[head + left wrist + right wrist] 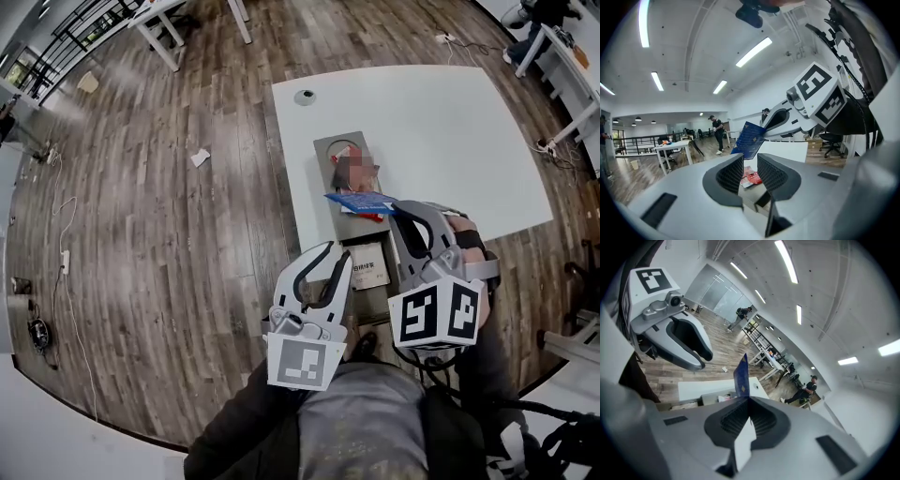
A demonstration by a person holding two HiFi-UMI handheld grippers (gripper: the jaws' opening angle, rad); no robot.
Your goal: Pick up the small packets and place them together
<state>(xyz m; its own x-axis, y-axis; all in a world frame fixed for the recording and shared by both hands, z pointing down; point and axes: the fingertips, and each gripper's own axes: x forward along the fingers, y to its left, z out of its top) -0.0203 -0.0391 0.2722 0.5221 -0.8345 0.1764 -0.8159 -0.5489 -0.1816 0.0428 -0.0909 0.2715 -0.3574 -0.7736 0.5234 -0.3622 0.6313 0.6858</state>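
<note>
Blue packet (361, 201): up in the air by the near end of the gray tray (323, 150). The right gripper view only gets it edge-on, and the print's too small to read.
Right gripper (398, 208): jaws pressed together on that packet's edge, so the gripped bit is hidden.
Left gripper (336, 251): jaws spread, nothing in them, just beside the right one.
Red packets (751, 178): lying in the tray on the white table (450, 131). In the head view a blurred patch mostly covers them, so I can't count them.
</note>
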